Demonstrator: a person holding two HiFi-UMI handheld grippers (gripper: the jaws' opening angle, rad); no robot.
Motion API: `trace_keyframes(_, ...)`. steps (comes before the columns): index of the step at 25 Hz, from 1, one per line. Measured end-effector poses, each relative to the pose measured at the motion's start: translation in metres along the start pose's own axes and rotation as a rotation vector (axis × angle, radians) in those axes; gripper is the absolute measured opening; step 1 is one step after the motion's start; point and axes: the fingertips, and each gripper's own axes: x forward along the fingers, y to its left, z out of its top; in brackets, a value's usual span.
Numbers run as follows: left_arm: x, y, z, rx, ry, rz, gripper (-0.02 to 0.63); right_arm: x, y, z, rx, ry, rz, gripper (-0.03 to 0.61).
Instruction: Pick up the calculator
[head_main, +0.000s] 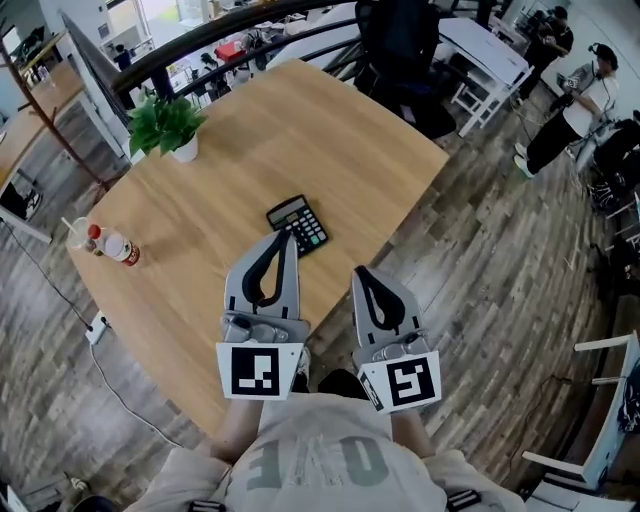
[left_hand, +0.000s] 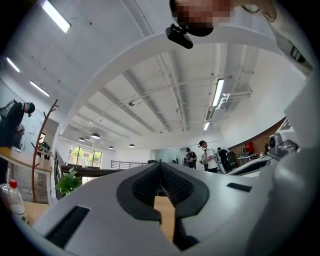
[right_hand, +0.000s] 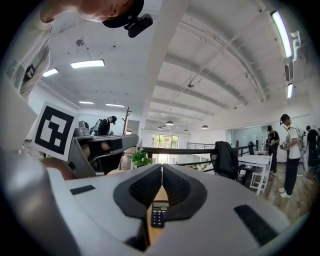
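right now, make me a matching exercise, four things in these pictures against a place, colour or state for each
1 calculator
2 potted plant
3 bottle
4 left gripper

a red cap, near the table's left edge
b jaws shut, nothing held
c green leaves, white pot, far corner
d black, mid-table

Pairs: 1-d, 2-c, 3-a, 4-b

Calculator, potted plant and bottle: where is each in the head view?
calculator (head_main: 298, 226), head view, middle of its face.
potted plant (head_main: 166, 124), head view, on its leaves.
bottle (head_main: 114, 246), head view, on its body.
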Motion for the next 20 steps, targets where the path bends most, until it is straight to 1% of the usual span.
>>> trace_keyframes(5, 0.006, 0.003, -0.003, 0.033, 0.015, 0.034, 0.009, 0.023, 0.003, 0.001, 0.0, -0.017, 0.071, 0.02)
trace_keyframes(7, 0.008, 0.008, -0.005, 0.043, 0.022, 0.066, 0.009, 0.031, 0.002, 0.003, 0.005, -0.035, 0.107, 0.02)
trace_keyframes(11, 0.022, 0.02, -0.008, 0.092, 0.033, 0.139, 0.009, 0.049, -0.008, 0.014, 0.004, -0.074, 0.163, 0.02)
trace_keyframes(15, 0.042, 0.024, -0.006, 0.074, 0.012, 0.2, 0.009, 0.061, -0.037, 0.016, 0.016, -0.083, 0.156, 0.02)
trace_keyframes(18, 0.055, 0.025, -0.007, 0.087, 0.009, 0.222, 0.009, 0.068, -0.057, 0.013, 0.041, -0.076, 0.146, 0.018)
trace_keyframes(20, 0.065, 0.025, -0.008, 0.088, -0.001, 0.228, 0.009, 0.074, -0.065, 0.007, 0.049, -0.056, 0.155, 0.018)
